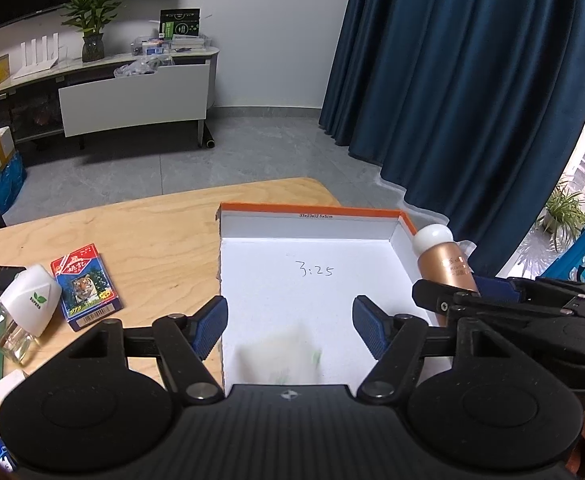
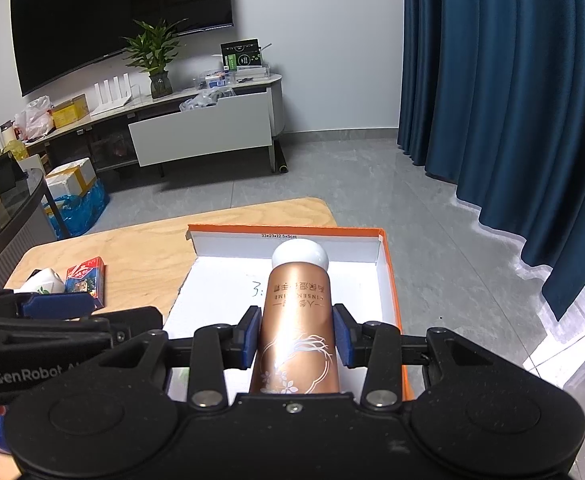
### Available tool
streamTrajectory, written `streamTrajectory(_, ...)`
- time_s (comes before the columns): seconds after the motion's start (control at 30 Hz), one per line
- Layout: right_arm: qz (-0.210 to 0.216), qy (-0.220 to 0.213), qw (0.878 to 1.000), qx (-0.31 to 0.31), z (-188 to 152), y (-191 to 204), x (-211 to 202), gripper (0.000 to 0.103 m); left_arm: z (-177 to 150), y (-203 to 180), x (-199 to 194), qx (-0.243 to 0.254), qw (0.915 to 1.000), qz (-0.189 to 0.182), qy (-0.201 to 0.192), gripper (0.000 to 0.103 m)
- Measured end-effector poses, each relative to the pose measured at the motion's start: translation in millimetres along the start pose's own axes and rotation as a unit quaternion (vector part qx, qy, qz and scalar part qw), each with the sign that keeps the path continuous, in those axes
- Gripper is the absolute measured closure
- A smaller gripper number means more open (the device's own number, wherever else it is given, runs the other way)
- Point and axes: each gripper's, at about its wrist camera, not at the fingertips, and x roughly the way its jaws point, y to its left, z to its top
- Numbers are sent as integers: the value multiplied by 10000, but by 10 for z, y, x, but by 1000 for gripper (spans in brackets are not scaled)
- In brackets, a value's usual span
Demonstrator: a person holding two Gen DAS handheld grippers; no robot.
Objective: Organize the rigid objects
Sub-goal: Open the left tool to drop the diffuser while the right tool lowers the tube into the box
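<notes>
Copper bottle poised over the tray

The right gripper [image 2: 296,336] pinches the white-capped copper bottle [image 2: 298,320] above the orange-rimmed white box [image 2: 388,280] for stowing; the left gripper [image 1: 290,326] fingers are spread, empty.

box floor [image 1: 312,300] open, raised walls [image 1: 402,236], clutter [image 1: 84,280] left

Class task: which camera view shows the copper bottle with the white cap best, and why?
The right wrist view: the copper bottle fills the centre, clamped in the right claw, label and cap clear. The left wrist view shows only its cap end at the right edge, over the orange-rimmed box.
</notes>
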Motion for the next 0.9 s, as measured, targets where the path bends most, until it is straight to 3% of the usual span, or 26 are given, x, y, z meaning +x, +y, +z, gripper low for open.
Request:
streamTrajectory(0.37,-7,195,9998,18,-81,-21,115,56,-54,276,78,-337,9992,175,135,33)
streamTrajectory(0.7,-9,448,9988,-173,-114,48,435,54,-93,306,42,-313,9992,197,157,32)
streamTrajectory(0.8,-115,326,9990,-285,-110,72,396,35,-112,331,18,-344,9991,204,165,29)
streamTrajectory(0.9,-28,217,9993,-295,-131,94,275,35,-143,356,-22,-398,9988,214,166,26)
